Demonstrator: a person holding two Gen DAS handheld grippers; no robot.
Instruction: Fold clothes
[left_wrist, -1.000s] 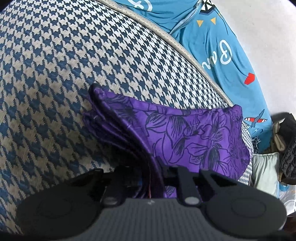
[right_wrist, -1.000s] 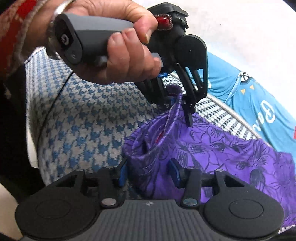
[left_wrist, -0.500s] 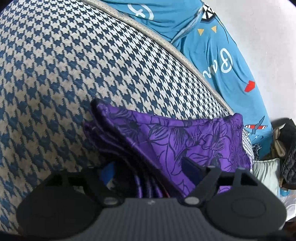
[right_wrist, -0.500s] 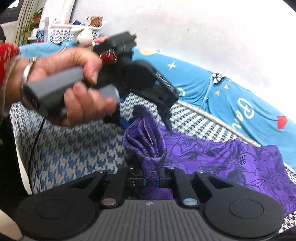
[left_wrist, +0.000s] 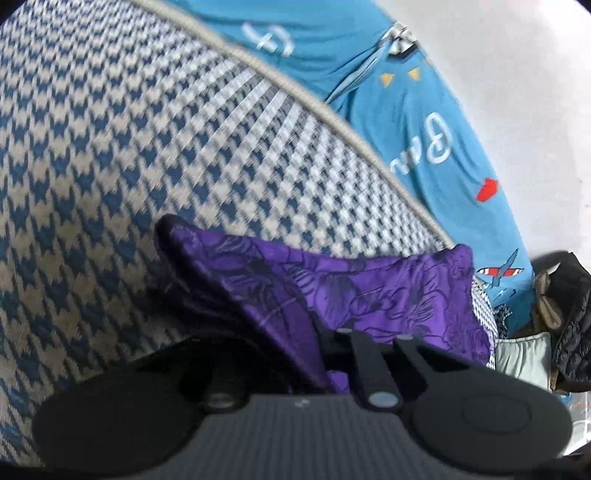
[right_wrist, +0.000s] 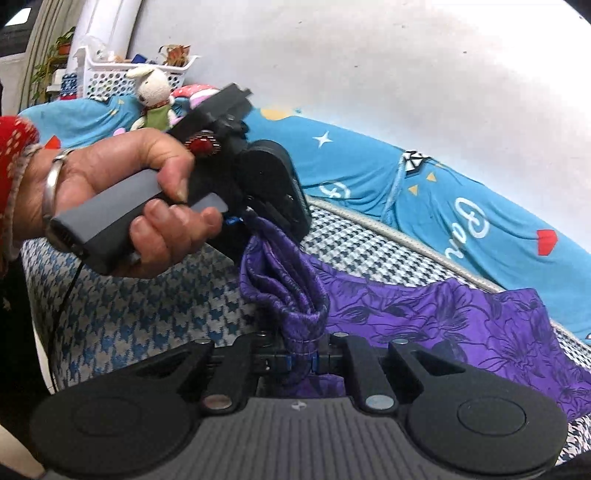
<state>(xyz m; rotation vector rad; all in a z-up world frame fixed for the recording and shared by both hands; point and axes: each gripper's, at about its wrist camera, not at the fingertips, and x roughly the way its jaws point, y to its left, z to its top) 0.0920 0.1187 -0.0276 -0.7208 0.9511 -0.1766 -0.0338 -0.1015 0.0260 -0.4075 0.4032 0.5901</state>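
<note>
Jaws of the right gripper (right_wrist: 300, 360) are pressed together, pinching a bunched edge of the purple flowered cloth (right_wrist: 461, 325). From that camera the pinched fold sits at six o'clock, dead centre between the jaws, and the rest of the cloth trails away toward three o'clock over the blue and white checked cushion (right_wrist: 147, 317).

At ten o'clock a hand (right_wrist: 122, 199) grips the left gripper (right_wrist: 258, 221), which is clamped on the upper end of the same gathered edge. Seen from its own camera, the left gripper (left_wrist: 317, 332) has the folded cloth (left_wrist: 369, 291) running into its jaws at six o'clock.

Both grips sit close together on one edge, probably so the stacked layers stay aligned while the fold is carried over. A blue sheet (right_wrist: 424, 192) lies behind, at one o'clock.
</note>
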